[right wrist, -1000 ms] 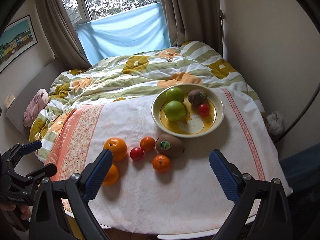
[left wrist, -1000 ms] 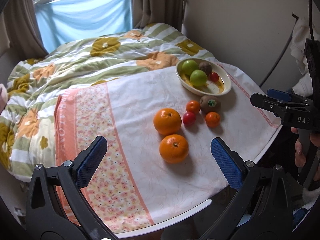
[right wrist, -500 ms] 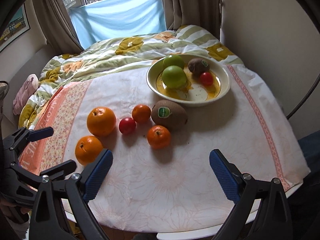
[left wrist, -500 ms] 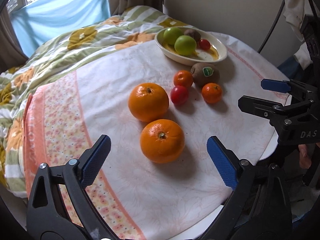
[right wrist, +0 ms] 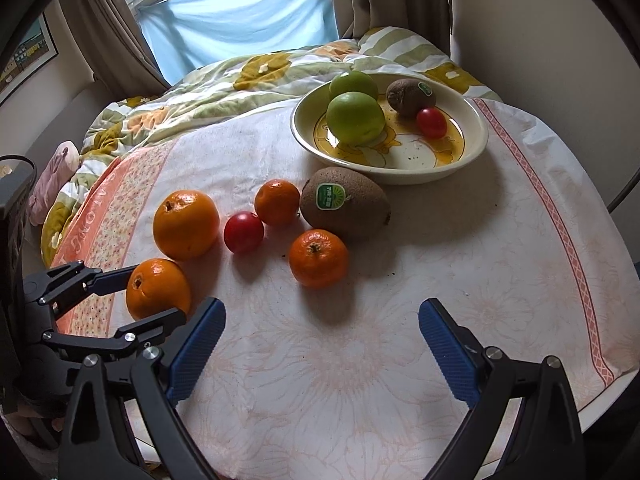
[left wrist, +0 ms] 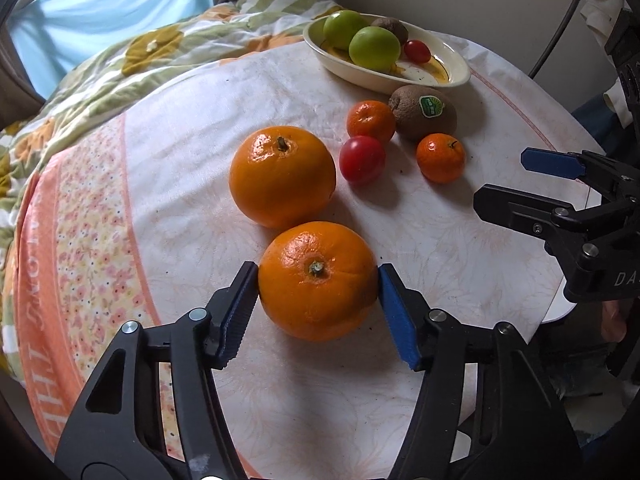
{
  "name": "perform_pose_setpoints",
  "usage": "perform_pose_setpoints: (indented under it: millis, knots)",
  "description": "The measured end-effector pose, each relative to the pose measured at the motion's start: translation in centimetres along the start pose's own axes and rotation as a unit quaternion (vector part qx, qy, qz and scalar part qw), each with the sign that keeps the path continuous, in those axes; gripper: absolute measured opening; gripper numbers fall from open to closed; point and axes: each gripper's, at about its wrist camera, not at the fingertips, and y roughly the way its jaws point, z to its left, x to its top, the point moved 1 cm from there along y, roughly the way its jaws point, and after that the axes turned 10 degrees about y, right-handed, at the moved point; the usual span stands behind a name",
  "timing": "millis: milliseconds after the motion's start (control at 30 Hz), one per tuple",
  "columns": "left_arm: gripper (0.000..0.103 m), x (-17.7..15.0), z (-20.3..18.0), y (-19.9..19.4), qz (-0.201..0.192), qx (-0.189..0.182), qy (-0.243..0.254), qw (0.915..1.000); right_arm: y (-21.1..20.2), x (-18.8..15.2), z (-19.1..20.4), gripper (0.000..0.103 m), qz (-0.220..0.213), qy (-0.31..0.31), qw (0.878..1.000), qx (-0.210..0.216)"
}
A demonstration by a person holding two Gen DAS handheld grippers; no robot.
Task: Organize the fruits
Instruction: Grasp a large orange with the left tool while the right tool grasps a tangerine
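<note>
My left gripper (left wrist: 316, 304) is shut on the near large orange (left wrist: 318, 280), which rests on the tablecloth; it also shows in the right wrist view (right wrist: 158, 289). A second large orange (left wrist: 282, 176) lies just beyond it. Past that lie a red tomato (left wrist: 362, 159), two small mandarins (left wrist: 370, 120) (left wrist: 441, 157) and a kiwi (left wrist: 424, 112). The cream bowl (right wrist: 476, 144) at the far right holds two green apples (right wrist: 355, 117), a kiwi and a small tomato. My right gripper (right wrist: 322, 344) is open and empty, above the cloth near the front mandarin (right wrist: 318, 258).
The round table under a floral cloth (right wrist: 360, 360) ends close behind both grippers. A striped flowered quilt (right wrist: 224, 84) lies beyond the table, with a window and curtains behind. A wall stands on the right.
My left gripper moved forward and closed its jaws on the near orange. My right gripper moved forward and lower toward the small fruits, still open.
</note>
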Motion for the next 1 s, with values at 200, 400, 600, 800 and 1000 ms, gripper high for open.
perform_pose_setpoints:
  millis: [200, 400, 600, 800, 1000]
  knots:
    - [0.064, -0.1, -0.1, 0.0, 0.007, 0.006, -0.005, 0.9999, 0.6, 0.5, -0.1, 0.097, 0.006, -0.001, 1.000, -0.003]
    - [0.064, -0.4, -0.1, -0.3, 0.008, 0.013, -0.006, 0.9999, 1.2, 1.1, 0.0, 0.097, 0.005, -0.012, 1.000, -0.006]
    - [0.063, -1.0, 0.3, -0.9, 0.011, 0.022, -0.015, 0.9996, 2.2, 1.6, 0.5, 0.095, 0.008, -0.025, 1.000, -0.005]
    - [0.063, -1.9, 1.3, -1.8, 0.008, 0.031, -0.037, 0.9988, 3.7, 2.2, 0.8, 0.088, 0.018, -0.032, 0.999, -0.001]
    - [0.063, -2.8, 2.1, -2.5, 0.008, 0.041, -0.058, 0.9974, 4.8, 2.4, 1.3, 0.074, 0.029, -0.043, 0.999, -0.002]
